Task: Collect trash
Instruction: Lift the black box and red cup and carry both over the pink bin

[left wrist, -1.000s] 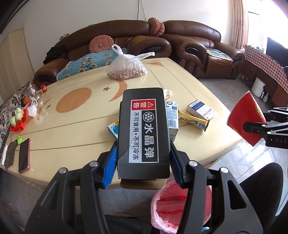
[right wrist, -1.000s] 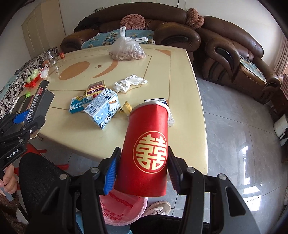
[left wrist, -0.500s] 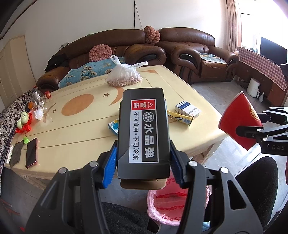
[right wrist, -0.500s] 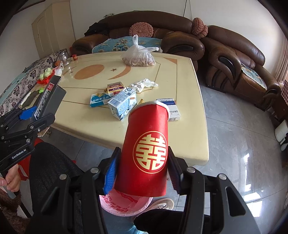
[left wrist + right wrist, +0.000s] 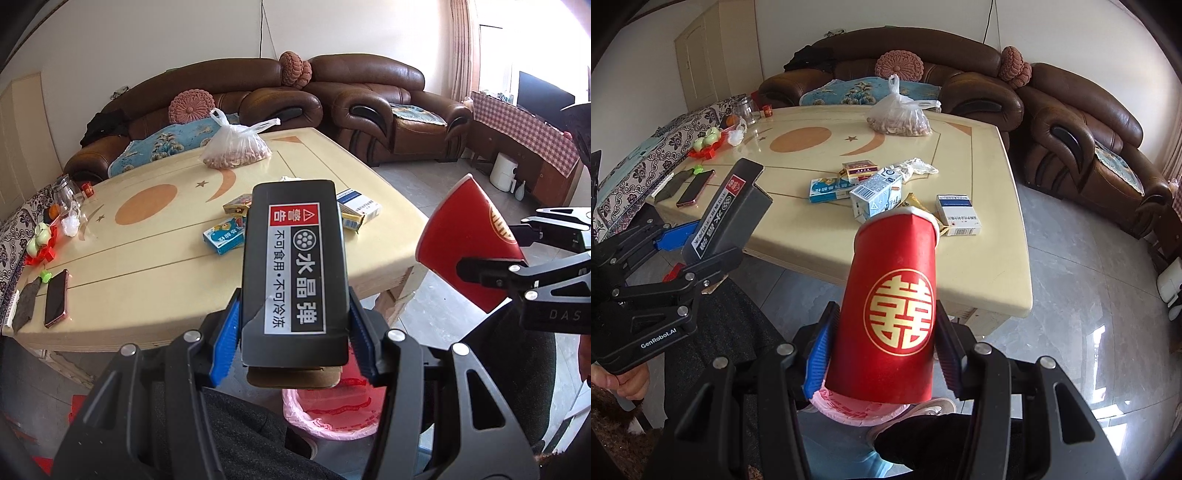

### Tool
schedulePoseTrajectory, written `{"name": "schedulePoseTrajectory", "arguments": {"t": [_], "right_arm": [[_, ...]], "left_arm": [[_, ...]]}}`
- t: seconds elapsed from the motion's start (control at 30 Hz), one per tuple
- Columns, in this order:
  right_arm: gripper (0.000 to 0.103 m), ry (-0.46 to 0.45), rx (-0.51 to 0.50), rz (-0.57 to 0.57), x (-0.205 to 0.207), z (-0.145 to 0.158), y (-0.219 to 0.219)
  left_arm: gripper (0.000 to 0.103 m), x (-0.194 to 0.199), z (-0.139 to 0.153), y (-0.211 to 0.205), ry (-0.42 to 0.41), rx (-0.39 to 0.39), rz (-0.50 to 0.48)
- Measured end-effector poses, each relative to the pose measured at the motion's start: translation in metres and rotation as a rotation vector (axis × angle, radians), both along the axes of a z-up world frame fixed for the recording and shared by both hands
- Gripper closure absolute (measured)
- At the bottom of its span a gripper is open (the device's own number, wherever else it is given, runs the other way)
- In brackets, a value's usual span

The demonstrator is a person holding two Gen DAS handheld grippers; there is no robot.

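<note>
My left gripper [image 5: 293,343] is shut on a black box [image 5: 295,269] with a red warning label and white Chinese text. My right gripper [image 5: 884,347] is shut on a red paper cup [image 5: 890,310] bearing a gold double-happiness sign. Both are held off the near edge of the cream table [image 5: 155,295], above a bin lined with a pink bag [image 5: 332,413]. The cup [image 5: 469,243] shows at the right of the left wrist view, the box [image 5: 727,214] at the left of the right wrist view. Small cartons and wrappers [image 5: 875,195] lie on the table.
A bag of nuts [image 5: 901,118] stands at the table's far side. A phone [image 5: 56,297] and small items lie at its left end. Brown sofas [image 5: 1071,122] ring the table. Grey tiled floor [image 5: 1082,295] opens to the right. A person's dark-clothed legs are below the grippers.
Both grippers have drawn back from the table, still gripping the box and the cup. The table looks farther away and the pink-lined bin lies more directly beneath them.
</note>
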State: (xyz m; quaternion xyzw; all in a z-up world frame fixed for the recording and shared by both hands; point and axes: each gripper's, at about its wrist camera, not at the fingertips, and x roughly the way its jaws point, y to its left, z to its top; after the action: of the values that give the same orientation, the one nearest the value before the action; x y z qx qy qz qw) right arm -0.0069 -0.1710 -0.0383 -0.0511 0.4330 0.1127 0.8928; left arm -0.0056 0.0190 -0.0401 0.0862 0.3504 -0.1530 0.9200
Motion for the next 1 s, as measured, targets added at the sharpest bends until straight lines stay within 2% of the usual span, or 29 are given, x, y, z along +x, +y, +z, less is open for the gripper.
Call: {"name": "schedulePoseTrajectory", "arguments": {"t": [0.27, 0.5, 1.0], "right_arm": [[0.054, 0.022, 0.01, 0.028, -0.015, -0.018, 0.014], [0.054, 0.041, 0.006, 0.035, -0.018, -0.035, 0.021], [0.054, 0.131, 0.01, 0.001, 0.004, -0.086, 0.019]], "left_arm": [[0.051, -0.015, -0.02, -0.001, 0.054, -0.013, -0.022], [0.051, -0.013, -0.044, -0.007, 0.118, -0.018, -0.018], [0.051, 0.008, -0.1, -0.018, 0.255, 0.014, -0.034]]}}
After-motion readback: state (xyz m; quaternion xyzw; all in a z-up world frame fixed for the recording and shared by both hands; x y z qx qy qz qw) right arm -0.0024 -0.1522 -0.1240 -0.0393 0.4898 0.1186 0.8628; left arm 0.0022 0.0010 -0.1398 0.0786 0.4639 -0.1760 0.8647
